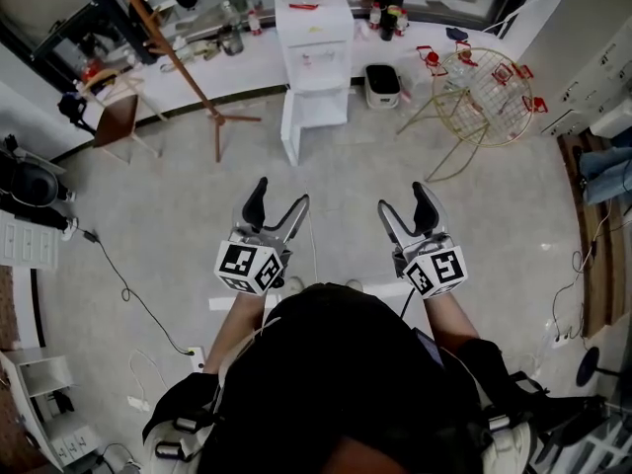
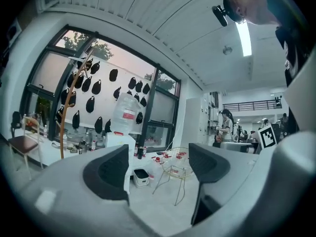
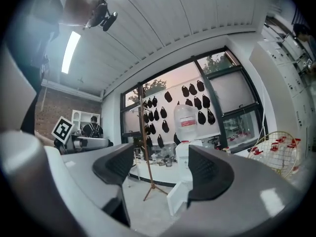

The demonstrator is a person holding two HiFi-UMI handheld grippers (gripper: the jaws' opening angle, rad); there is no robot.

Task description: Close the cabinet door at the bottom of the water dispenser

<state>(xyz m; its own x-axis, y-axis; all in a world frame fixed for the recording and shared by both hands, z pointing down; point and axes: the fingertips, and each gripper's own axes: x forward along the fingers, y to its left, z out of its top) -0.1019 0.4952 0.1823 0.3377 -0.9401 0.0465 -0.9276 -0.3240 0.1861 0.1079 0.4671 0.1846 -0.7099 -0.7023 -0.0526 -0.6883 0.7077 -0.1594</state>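
The white water dispenser (image 1: 314, 62) stands against the far counter with a large bottle (image 3: 186, 117) on top. Its bottom cabinet door (image 1: 291, 128) hangs open, swung out toward me on its left side, and the compartment behind it shows white. The door (image 3: 177, 199) also shows low between the jaws in the right gripper view. My left gripper (image 1: 281, 197) and right gripper (image 1: 403, 200) are held side by side well short of the dispenser, over bare floor. Both are open with nothing between their pads, as the left gripper view (image 2: 158, 169) and right gripper view (image 3: 160, 169) confirm.
A wooden coat stand (image 1: 168, 47) leans left of the dispenser, with a chair (image 1: 118, 117) beyond it. A small white bin (image 1: 382, 85) and a gold wire table (image 1: 484, 97) stand to the dispenser's right. A cable (image 1: 128, 294) trails across the floor at left. A person (image 2: 224, 127) stands far off.
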